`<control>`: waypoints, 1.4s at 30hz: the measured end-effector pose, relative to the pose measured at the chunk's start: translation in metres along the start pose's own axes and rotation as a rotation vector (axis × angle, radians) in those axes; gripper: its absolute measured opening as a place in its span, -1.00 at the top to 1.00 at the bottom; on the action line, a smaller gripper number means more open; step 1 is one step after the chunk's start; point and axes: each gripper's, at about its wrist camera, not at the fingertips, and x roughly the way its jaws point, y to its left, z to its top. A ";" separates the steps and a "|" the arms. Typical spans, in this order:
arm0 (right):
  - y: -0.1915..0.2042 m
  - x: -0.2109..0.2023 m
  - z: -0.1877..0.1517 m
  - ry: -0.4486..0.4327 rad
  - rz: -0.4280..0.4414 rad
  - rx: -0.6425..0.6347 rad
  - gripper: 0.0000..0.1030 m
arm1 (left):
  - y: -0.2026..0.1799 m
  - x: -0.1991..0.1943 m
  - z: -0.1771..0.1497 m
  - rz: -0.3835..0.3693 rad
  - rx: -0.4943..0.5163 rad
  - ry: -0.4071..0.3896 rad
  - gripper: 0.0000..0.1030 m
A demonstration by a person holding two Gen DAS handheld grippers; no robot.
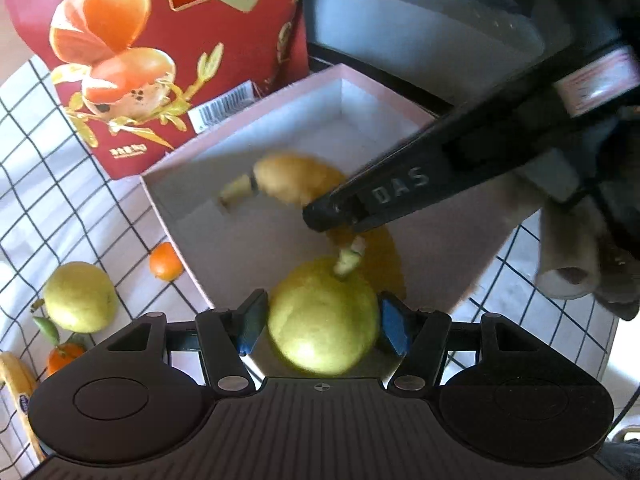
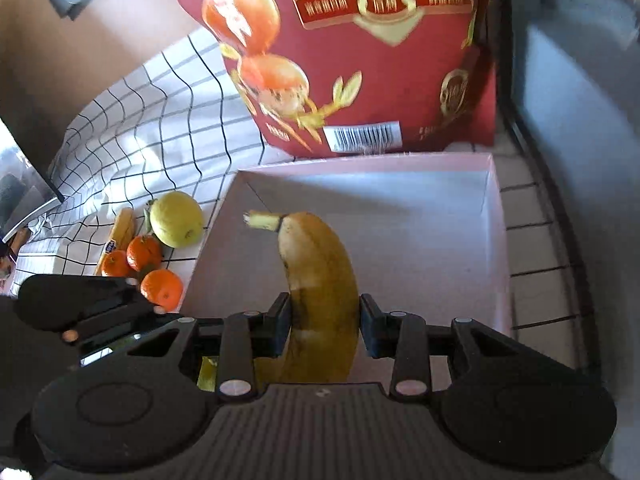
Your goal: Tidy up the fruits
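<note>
Right gripper: clenched on a banana at its middle, pads against both sides, stem end pointing to upper left of the frame. Below the banana, a pink box with a white inside, filling centre and right of the right wrist view. Behind the box, at top centre, a red carton printed with oranges and a barcode. Left of the box, on a checked cloth: a second pear, three tangerines just below it, and another banana touching them.

Left gripper: grasping a green pear, blue pads on either side, stem pointing up toward frame centre. Pear held over the near edge of the pink box. Across the middle of the left wrist view, the right gripper reaching in from the upper right, dark and blurred, with the banana over the box interior. A pale sleeve at the right edge. Lower left, on the cloth: the second pear and a tangerine beside the box wall.
</note>
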 end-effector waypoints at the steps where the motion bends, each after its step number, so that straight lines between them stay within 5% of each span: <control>1: -0.002 0.005 0.000 0.010 0.007 0.022 0.25 | 0.002 -0.003 -0.001 0.002 -0.011 -0.016 -0.22; 3: -0.008 0.011 0.000 0.019 0.016 0.075 0.04 | 0.008 -0.008 -0.004 0.010 -0.033 -0.052 -0.17; 9: -0.012 0.009 -0.003 0.005 0.056 0.105 0.03 | 0.027 -0.043 -0.015 -0.017 -0.159 -0.176 -0.16; 14: -0.009 0.005 -0.009 -0.018 0.057 0.112 0.04 | 0.048 -0.082 -0.060 -0.063 -0.348 -0.304 -0.16; 25: 0.007 0.021 0.001 -0.030 0.108 0.075 0.04 | 0.076 -0.089 -0.157 0.040 -0.570 -0.253 -0.15; 35: 0.111 -0.007 0.011 -0.167 -0.058 -0.327 0.04 | 0.089 -0.097 -0.198 0.117 -0.652 -0.274 -0.15; 38: 0.150 0.007 0.014 -0.147 -0.111 -0.480 0.10 | 0.093 -0.102 -0.209 0.118 -0.667 -0.285 -0.15; 40: 0.171 0.027 0.022 -0.094 -0.136 -0.568 0.40 | 0.097 -0.107 -0.219 0.113 -0.681 -0.302 -0.15; 42: 0.176 0.045 0.039 -0.027 -0.119 -0.548 0.48 | 0.101 -0.113 -0.231 0.103 -0.703 -0.322 -0.15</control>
